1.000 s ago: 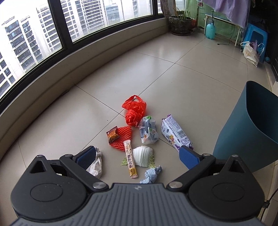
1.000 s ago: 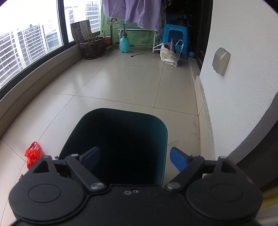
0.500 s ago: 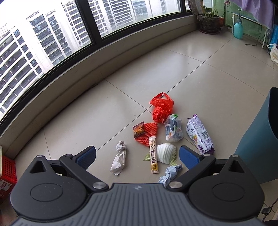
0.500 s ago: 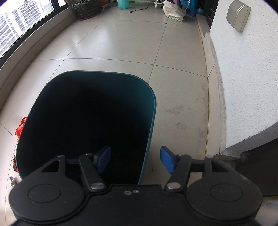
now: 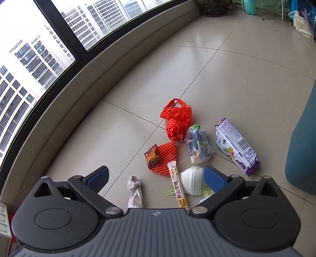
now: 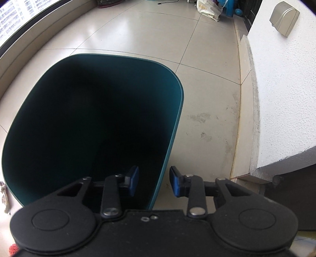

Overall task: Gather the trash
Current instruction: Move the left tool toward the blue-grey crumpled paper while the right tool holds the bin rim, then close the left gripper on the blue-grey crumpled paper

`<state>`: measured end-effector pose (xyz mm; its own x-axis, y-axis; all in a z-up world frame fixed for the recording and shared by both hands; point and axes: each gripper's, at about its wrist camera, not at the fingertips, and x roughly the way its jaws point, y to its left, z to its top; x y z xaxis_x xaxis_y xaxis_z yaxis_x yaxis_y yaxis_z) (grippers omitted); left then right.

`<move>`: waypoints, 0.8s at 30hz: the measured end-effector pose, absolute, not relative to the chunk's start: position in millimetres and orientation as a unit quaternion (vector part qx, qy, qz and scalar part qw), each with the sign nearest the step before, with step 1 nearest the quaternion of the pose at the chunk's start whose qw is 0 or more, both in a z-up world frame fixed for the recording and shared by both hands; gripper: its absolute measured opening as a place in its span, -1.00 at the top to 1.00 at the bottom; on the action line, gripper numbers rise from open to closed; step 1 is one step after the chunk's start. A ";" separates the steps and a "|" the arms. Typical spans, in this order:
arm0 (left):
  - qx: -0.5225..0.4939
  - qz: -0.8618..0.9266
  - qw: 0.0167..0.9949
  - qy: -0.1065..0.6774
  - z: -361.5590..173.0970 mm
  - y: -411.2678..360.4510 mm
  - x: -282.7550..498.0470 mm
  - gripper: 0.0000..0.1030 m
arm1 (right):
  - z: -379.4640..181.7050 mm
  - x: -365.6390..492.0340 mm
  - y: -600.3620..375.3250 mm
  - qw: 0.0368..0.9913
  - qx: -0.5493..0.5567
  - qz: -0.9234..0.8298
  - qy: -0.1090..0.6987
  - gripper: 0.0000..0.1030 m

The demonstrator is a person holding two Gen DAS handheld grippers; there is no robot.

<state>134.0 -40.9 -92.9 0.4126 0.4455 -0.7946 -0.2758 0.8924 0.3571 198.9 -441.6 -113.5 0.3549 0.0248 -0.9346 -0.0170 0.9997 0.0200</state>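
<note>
Trash lies on the tiled floor in the left wrist view: a red plastic bag (image 5: 176, 120), an orange foam net (image 5: 164, 157), a small snack packet (image 5: 151, 156), a long stick wrapper (image 5: 177, 186), white foam (image 5: 190, 180), a knotted white tissue (image 5: 134, 190), a clear bag (image 5: 198, 147) and a purple-white pack (image 5: 236, 147). My left gripper (image 5: 156, 179) is open and empty above the tissue and wrapper. My right gripper (image 6: 154, 180) straddles the near right wall of the teal bin (image 6: 173, 118), one finger inside and one outside, with a gap to the wall.
The bin's side (image 5: 304, 138) shows at the right edge of the left wrist view. A curved window sill (image 5: 83, 93) runs along the left. A white wall (image 6: 282, 98) stands right of the bin. A plastic bag (image 6: 209, 8) and blue stool lie far back.
My left gripper has moved left and tilted down, so the tissue now lies between its fingers. My right gripper has lowered over the bin's right wall and its fingers have narrowed.
</note>
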 end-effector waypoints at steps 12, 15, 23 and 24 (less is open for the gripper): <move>0.071 0.153 0.802 0.573 -218.9 -3.6 116.7 -0.98 | -104.2 194.0 -419.3 0.823 -0.035 -0.003 0.567 0.52; 0.066 0.133 0.799 0.583 -235.3 -11.8 113.7 -0.98 | -102.3 199.5 -416.8 0.822 -0.038 -0.007 0.569 0.52; 0.058 0.105 0.787 0.605 -286.8 -40.3 117.5 -0.98 | -106.1 203.7 -411.6 0.822 -0.059 -0.006 0.566 0.53; 0.056 0.103 0.786 0.607 -293.2 -41.5 117.3 -0.98 | -106.8 203.3 -410.7 0.822 -0.061 -0.006 0.567 0.53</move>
<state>117.3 -41.5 -293.2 0.2420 0.2299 -0.9426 -0.0946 0.9725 0.2129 203.3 -410.7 -106.8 0.3579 -0.0788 -0.9304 -0.0591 0.9925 -0.1068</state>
